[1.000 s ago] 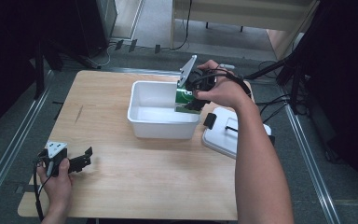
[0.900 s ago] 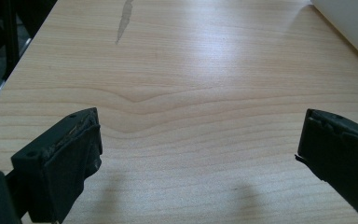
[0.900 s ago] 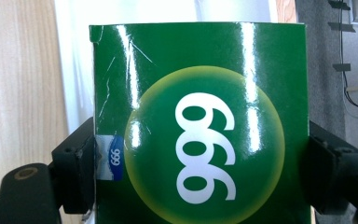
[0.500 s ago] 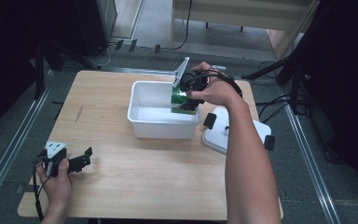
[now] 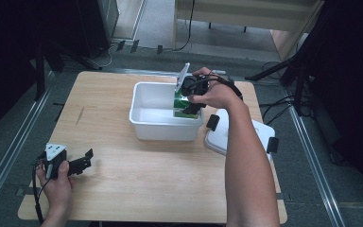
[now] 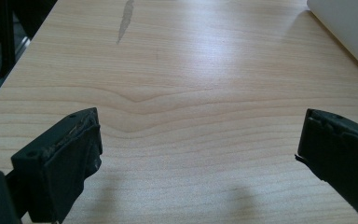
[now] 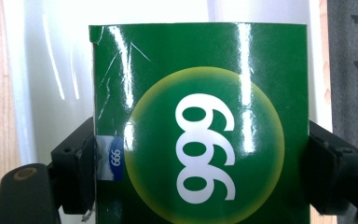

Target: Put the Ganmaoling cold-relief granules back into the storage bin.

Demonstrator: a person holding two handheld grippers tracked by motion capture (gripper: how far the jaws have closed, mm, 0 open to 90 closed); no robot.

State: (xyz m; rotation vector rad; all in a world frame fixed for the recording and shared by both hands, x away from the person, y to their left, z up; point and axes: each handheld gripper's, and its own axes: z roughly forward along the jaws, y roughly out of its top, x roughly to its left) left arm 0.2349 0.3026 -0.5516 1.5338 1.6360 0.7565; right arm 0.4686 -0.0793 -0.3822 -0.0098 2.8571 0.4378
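Carton, high view: green carton (image 5: pixel 181 105) is held by the right tongs (image 5: pixel 189 100) inside the white tub (image 5: pixel 144 127), at its right end, with the lower part below the rim; I judge it is being put down into the tub.
Right hand, high view: the hand (image 5: pixel 212 92) comes over the tub's right rim from above, so the tongs point down into it.
Lid, high view: white lid (image 5: pixel 260 135) with dark clips lies flat on the bench (image 5: pixel 137 189) just right of the tub, partly under the forearm; probably it waits to close the tub.
Left tongs, high view: left tongs (image 5: pixel 78 163) rest low near the front left corner of the bench, well apart from the tub, holding nothing.
Room, high view: light wood bench with a small dark mark (image 5: pixel 79 116) at the left; grey floor, metal rails and cables around it.
Left gripper view: the jaws stand wide apart over bare wood grain; a corner of the tub (image 6: pixel 349 32) shows at the upper right.
Right gripper view: both jaws press the sides of the glossy carton (image 7: pixel 200 121), so the grip is firm on a wide thing; white tub wall (image 7: pixel 51 84) is behind it.
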